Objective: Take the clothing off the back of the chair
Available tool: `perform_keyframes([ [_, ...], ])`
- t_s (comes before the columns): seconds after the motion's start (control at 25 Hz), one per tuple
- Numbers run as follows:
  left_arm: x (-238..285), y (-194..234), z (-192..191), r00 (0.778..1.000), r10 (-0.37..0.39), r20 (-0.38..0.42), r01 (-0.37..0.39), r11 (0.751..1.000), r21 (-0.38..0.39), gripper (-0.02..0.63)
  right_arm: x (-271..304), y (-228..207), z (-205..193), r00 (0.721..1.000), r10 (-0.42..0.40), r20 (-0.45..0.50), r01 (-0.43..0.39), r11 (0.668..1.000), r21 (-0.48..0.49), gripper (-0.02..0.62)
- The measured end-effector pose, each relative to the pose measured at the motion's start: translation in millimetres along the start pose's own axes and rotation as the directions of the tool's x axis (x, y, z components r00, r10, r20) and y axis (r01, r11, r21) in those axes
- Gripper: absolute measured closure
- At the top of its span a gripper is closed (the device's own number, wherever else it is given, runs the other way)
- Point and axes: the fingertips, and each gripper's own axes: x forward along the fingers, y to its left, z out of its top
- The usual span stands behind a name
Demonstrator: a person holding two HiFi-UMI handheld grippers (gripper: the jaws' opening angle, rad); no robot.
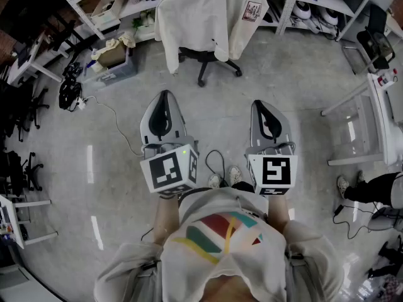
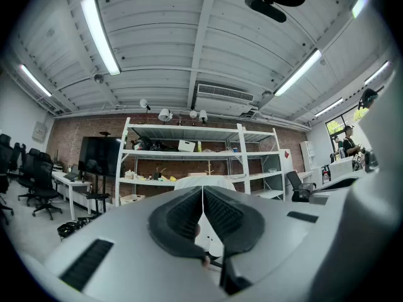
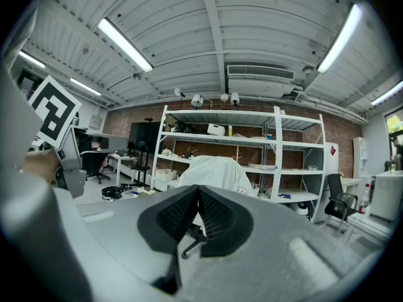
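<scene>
- The white clothing (image 1: 198, 14) drapes over the back of the chair (image 1: 211, 60), well ahead of both grippers.
- The left gripper (image 1: 165, 96) and right gripper (image 1: 262, 104) have jaws together, empty.
- It looks soft, light and floppy (likely to slip); pinching a fold at its top edge seems best.

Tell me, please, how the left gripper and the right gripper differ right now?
The left gripper shows a green light on its cube; the right gripper shows none. The left gripper's cube shows two marker faces; the right gripper's shows one. Both have jaws shut on nothing and point toward the chair draped with white clothing.
</scene>
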Motion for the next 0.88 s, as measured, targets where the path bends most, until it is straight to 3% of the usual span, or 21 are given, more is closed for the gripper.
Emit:
perform_keyframes([
  [0.44,-5.8,-4.9,-10.3,0.999,0.028,-0.029,-0.027,0.999,0.036,0.589,-0.5,-8.9,-8.1,1.000,0.011,-0.027,-0.011,1.000,-0.021,0.591],
  [0.88,9.1,-29.9,-17.0,0.997,0.066,-0.051,-0.064,0.997,0.040,0.589,-1.8,-52.9,-20.8,1.000,0.016,-0.002,-0.016,0.999,0.040,0.591],
])
